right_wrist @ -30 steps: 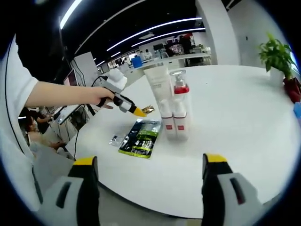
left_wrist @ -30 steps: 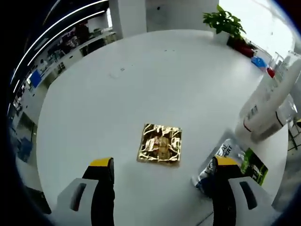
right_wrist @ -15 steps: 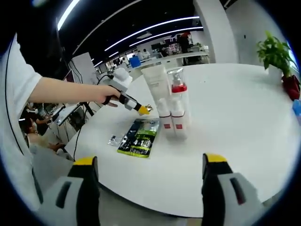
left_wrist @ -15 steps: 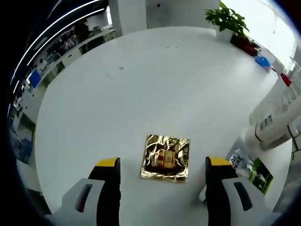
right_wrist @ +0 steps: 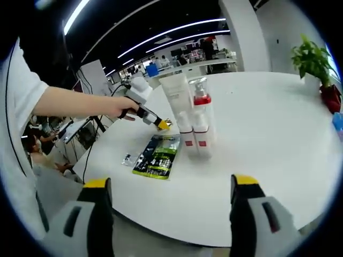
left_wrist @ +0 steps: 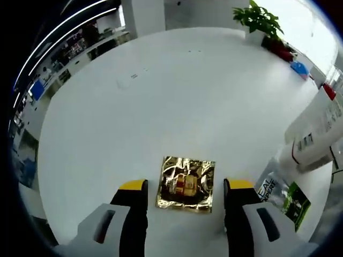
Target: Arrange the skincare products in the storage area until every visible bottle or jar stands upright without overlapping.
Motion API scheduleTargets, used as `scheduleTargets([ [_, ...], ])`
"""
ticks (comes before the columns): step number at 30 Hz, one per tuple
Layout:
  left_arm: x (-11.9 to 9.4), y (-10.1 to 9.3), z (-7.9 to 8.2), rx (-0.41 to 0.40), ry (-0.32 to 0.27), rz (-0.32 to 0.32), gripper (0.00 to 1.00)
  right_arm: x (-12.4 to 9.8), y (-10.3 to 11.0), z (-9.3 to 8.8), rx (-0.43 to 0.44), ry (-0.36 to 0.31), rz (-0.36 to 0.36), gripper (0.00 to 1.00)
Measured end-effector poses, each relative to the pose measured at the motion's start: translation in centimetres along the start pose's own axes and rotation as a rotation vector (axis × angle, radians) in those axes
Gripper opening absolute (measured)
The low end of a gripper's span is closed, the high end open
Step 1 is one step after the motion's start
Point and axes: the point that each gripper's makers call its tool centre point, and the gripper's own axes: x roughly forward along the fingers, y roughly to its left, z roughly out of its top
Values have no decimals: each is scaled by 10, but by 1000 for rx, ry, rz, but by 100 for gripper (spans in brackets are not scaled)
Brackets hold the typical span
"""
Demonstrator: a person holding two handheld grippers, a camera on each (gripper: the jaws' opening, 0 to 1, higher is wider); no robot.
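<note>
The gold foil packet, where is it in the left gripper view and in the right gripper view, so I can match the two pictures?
Left gripper view: the gold foil packet lies flat on the white table, between the jaw tips.
Right gripper view: a small gold glint by the left gripper, beside the bottles.
Shared landmark: the green-and-black sachet.

Both claws open, left claw (left_wrist: 185, 188) lowered

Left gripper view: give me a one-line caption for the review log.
Open left gripper straddles a gold foil sachet lying flat on the white table, beside a dark sachet and white bottles.
</note>
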Motion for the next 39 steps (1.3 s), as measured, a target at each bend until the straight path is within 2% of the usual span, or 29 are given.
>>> scheduleTargets([
  [6,0,2,1,8,-2,1,47,0,0,0,0,-1,-2,92],
  [10,0,1,2,16,-5,-5,37,0,-1,1,1,-2,-3,92],
  [22,0,1,2,25,-3,-1,36,-1,-1,1,2,-5,-7,92],
  [23,-1,2,3,27,-8,-1,22,-1,-1,1,1,-5,-7,92],
  [24,-3,2,6,59,-21,-11,1,-1,-1,1,0,-5,-7,92],
  [25,-2,-3,23,91,-99,-38,3,0,-1,1,-1,-4,-6,92],
  [26,-7,2,14,61,-35,1,9,0,-1,1,-1,-4,-6,92],
  [27,-6,0,15,78,-26,-16,9,0,-1,1,-2,-5,-5,92],
  [31,-8,0,14,71,-20,-24,12,-1,0,1,-5,-5,-5,92],
  [35,-10,8,11,55,-16,-10,21,-1,-1,2,-2,-9,-9,92],
  [39,-11,18,10,42,-18,22,36,-1,-1,2,-2,-9,-9,92],
])
